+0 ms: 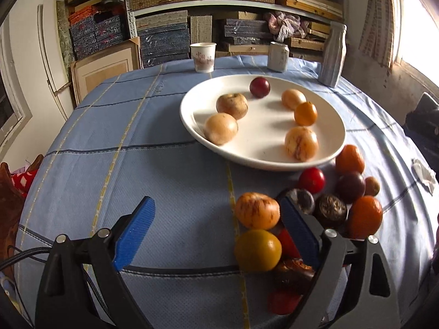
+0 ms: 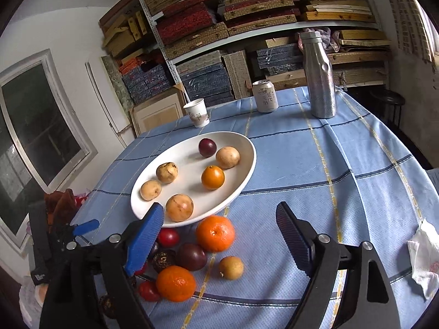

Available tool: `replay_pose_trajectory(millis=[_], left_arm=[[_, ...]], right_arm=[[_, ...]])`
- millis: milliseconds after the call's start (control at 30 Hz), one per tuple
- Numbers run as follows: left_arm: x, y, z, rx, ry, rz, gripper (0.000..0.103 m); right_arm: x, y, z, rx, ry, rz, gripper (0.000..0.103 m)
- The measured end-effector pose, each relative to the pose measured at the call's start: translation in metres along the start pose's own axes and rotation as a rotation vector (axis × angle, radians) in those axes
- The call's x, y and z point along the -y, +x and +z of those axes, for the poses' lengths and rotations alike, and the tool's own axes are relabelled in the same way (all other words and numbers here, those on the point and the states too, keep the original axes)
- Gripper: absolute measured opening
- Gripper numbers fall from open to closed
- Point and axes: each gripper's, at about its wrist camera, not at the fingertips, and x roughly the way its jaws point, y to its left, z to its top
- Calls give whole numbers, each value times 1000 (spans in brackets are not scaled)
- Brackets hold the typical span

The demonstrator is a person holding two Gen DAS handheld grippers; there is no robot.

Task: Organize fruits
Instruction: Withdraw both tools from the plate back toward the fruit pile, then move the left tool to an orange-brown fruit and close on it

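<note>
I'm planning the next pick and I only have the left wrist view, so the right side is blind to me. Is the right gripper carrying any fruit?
Observer: No. The right gripper has its jaws open and empty. It is aimed toward the tangerine beside the plate.
Operator: Is the small tan fruit behind the purple one wedged in?
Observer: No. The small tan fruit lies alone on the cloth, clear of the purple fruit.
Operator: Is there anything odd about the bottle?
Observer: The silver bottle has a dent in its side.
</note>
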Motion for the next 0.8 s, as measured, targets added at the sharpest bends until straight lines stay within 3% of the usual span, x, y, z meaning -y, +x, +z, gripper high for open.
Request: replay_pose_trajectory(millis=[167, 333, 467, 600, 800], left_arm=[[6, 11, -1, -28, 31, 26, 90], [-8, 14, 3, -29, -13, 24, 96], [-45, 4, 8, 4, -116, 119, 95], [-80, -4, 7, 12, -251, 62, 95], [-68, -6, 1, 2, -197, 57, 95]], right_arm=[[4, -2, 0, 0, 6, -1, 85], [5, -2, 0, 3, 6, 2, 85], [5, -2, 1, 5, 7, 2, 85], [7, -6, 1, 13, 10, 9, 85], [6, -6, -1, 7, 5, 6, 85]])
